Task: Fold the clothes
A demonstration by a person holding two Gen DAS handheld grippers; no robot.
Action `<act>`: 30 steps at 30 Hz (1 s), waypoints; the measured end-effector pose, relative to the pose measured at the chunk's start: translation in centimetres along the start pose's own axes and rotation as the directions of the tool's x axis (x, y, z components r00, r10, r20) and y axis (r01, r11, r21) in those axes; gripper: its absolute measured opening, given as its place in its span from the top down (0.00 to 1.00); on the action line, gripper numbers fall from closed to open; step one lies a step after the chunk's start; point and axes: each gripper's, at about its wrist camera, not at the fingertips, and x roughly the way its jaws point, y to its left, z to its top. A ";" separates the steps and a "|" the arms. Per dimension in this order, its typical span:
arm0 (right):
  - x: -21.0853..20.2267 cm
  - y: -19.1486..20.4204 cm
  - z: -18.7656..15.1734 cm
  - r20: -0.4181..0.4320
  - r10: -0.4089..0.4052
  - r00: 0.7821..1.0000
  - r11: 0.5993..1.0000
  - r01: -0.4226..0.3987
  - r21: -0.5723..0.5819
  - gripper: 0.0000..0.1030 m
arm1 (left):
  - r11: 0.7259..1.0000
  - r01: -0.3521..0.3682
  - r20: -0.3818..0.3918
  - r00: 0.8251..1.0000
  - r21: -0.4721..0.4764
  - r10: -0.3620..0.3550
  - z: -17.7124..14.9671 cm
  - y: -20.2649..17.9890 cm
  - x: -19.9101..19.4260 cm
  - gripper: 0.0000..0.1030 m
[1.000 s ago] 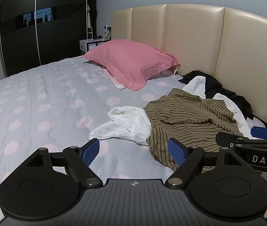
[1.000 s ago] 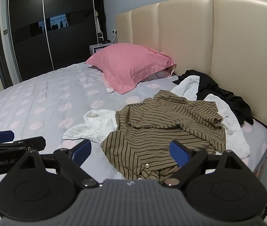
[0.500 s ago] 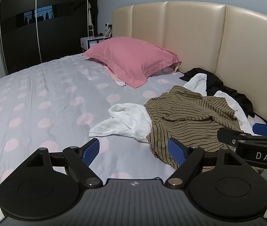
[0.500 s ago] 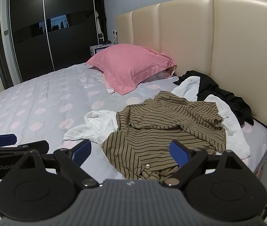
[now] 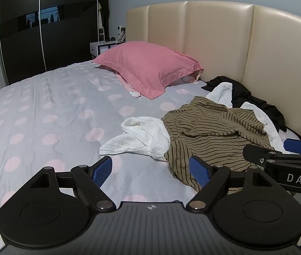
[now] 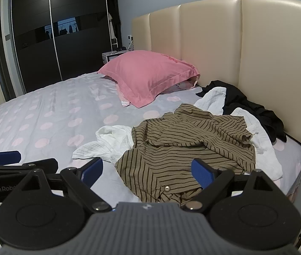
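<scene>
A crumpled olive shirt with dark stripes lies on the right part of the bed. A white garment lies bunched at its left edge, more white cloth sits along its right, and a black garment rests against the headboard. My left gripper hovers open over the sheet in front of the white garment, holding nothing. My right gripper hovers open above the striped shirt's near hem, also holding nothing. Each gripper shows at the edge of the other's view.
The bed has a grey sheet with pink dots. A pink pillow leans by the beige padded headboard. A white nightstand and a dark sliding wardrobe stand behind. The bed's right edge drops off beside the clothes.
The left gripper's view has lifted and pulled back slightly, so the clothes sit a little lower and farther. The right gripper has barely moved. Both stay open.
</scene>
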 end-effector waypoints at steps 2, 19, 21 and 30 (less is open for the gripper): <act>0.0 0.0 0.0 0.000 0.000 1.000 1.000 0.000 0.001 0.11 | 1.000 0.000 -0.002 1.000 0.000 0.000 0.1 0.0 0.1 0.23; -0.1 -0.1 -0.1 -0.010 -0.002 1.000 1.000 0.002 0.006 0.11 | 1.000 -0.002 -0.010 1.000 0.009 0.002 -0.1 -0.3 0.0 0.23; 0.0 -0.1 -0.1 -0.013 -0.004 1.000 1.000 0.004 0.007 0.11 | 1.000 -0.003 -0.010 1.000 0.010 0.003 -0.1 -0.2 0.0 0.23; 0.9 -0.4 -0.4 -0.051 0.021 0.998 1.000 -0.021 -0.001 0.11 | 1.000 -0.029 -0.014 0.999 0.012 0.029 -0.3 1.3 -0.4 0.23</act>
